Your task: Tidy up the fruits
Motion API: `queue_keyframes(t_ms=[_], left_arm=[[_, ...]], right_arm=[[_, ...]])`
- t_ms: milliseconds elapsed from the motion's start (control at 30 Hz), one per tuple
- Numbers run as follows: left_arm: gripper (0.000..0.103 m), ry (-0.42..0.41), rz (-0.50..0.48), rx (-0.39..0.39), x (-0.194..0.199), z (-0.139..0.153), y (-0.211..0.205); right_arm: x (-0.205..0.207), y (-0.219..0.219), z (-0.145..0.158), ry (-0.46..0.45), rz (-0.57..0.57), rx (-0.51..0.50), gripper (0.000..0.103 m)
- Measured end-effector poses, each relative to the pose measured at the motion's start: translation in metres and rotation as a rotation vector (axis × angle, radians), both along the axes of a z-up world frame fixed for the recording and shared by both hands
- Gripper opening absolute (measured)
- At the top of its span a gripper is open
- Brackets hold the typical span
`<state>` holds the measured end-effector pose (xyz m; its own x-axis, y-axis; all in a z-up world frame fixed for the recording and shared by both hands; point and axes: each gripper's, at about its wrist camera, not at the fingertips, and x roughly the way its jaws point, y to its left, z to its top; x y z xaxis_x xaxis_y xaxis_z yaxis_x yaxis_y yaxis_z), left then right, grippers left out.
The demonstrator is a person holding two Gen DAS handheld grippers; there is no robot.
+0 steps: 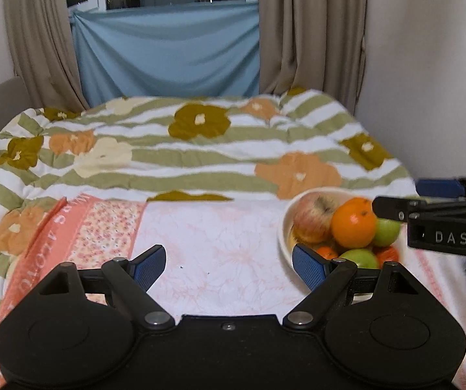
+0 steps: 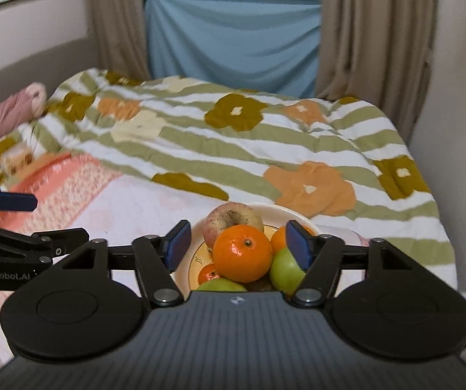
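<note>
Left tongs (image 1: 229, 268) hang wide open over the pink towel (image 1: 220, 260), nothing between them — bowl (image 1: 285, 227) at right holds a red apple (image 1: 312, 217), orange (image 1: 353, 222), green apples (image 1: 387, 231).

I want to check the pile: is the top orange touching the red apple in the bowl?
Touching. In the left wrist view the orange presses against the red apple with no gap; the right wrist view also shows them meeting in the bowl.
</note>
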<state>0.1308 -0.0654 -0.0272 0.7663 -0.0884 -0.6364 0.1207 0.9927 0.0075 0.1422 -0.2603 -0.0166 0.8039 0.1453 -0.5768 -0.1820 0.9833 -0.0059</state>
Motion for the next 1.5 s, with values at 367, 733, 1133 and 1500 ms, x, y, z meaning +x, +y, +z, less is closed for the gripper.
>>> queue_keyframes(t_ms=[367, 733, 1133, 1500], left_arm=[[0.103, -0.130, -0.017, -0.002, -0.062, 0.062, 0.031], [0.103, -0.079, -0.030, 0.005, -0.094, 0.053, 0.057], [0.103, -0.061, -0.046, -0.002, -0.100, 0.052, 0.064], [0.103, -0.060, -0.040, 0.005, -0.100, 0.052, 0.068]], right_arm=[[-0.090, 0.010, 0.056, -0.018, -0.193, 0.012, 0.103], [-0.147, 0.032, 0.058, 0.009, -0.228, 0.002, 0.103], [-0.156, 0.037, 0.057, 0.022, -0.268, 0.007, 0.103], [-0.154, 0.038, 0.055, 0.032, -0.269, 0.011, 0.103]])
